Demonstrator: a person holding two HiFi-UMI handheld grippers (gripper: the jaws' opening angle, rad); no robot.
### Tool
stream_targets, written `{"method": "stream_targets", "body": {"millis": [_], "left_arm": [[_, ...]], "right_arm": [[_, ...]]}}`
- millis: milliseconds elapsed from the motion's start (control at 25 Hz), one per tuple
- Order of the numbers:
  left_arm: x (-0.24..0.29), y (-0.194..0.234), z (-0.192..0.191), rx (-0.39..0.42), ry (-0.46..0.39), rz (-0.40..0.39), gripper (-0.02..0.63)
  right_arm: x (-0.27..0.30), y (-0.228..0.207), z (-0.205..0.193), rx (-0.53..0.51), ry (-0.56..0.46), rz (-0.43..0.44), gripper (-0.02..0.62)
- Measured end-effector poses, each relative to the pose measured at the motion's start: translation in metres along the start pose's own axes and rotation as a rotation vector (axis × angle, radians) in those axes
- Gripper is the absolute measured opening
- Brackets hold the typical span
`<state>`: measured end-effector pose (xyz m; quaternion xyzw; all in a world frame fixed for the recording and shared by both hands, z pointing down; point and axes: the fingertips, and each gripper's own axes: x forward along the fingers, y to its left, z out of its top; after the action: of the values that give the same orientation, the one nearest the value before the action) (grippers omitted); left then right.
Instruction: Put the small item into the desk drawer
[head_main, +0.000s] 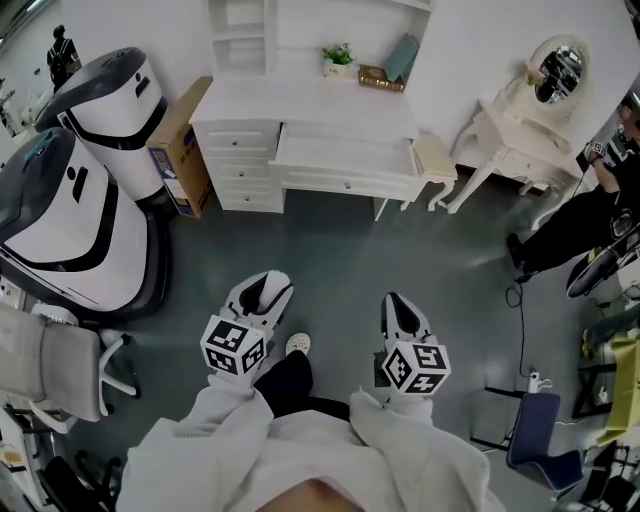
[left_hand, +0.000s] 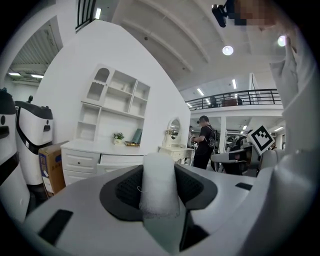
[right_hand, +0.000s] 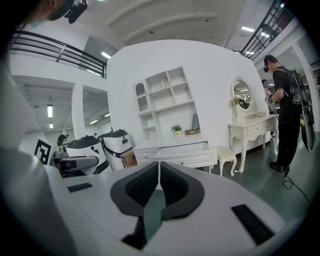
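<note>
In the left gripper view a small white foam-like roll (left_hand: 159, 186) stands upright between the dark pads of my left gripper (left_hand: 159, 192), which is shut on it. In the head view that gripper (head_main: 264, 293) is held low, left of centre, above the grey floor. My right gripper (right_hand: 159, 181) has its jaws together with nothing between them; it shows right of centre in the head view (head_main: 400, 312). The white desk (head_main: 300, 105) stands ahead against the wall, a good way off. Its wide middle drawer (head_main: 345, 160) is pulled open, also seen in the right gripper view (right_hand: 186, 156).
Two big white-and-black machines (head_main: 105, 110) (head_main: 60, 220) and a cardboard box (head_main: 180, 150) stand left of the desk. A stool (head_main: 436, 160), a vanity table with mirror (head_main: 520, 140) and a person in black (head_main: 590, 215) are to the right. An office chair (head_main: 50, 370) is near left.
</note>
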<state>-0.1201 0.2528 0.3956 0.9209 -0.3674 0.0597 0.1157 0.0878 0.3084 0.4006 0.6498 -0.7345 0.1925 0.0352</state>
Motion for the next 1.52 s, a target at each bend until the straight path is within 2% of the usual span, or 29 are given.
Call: {"method": "stream_targets", "body": {"millis": [480, 800, 960, 1520], "left_arm": [[0.063, 0.071, 0.032, 0.002, -0.01, -0.009, 0.192], [0.094, 0.115, 0.029, -0.007, 0.007, -0.018, 0.192], [0.099, 0.127, 0.024, -0.006, 0.021, -0.027, 0.192], [0.096, 0.155, 0.01, -0.021, 0.052, 0.032, 0.192]], "right_arm": [[0.086, -0.006, 0.036, 0.001, 0.001, -0.015, 0.038], [0.139, -0.004, 0.036, 0.02, 0.015, -0.026, 0.038], [0.156, -0.001, 0.031, 0.041, 0.025, -0.022, 0.038], [0.196, 0.01, 0.022, 0.056, 0.065, 0.035, 0.038]]}}
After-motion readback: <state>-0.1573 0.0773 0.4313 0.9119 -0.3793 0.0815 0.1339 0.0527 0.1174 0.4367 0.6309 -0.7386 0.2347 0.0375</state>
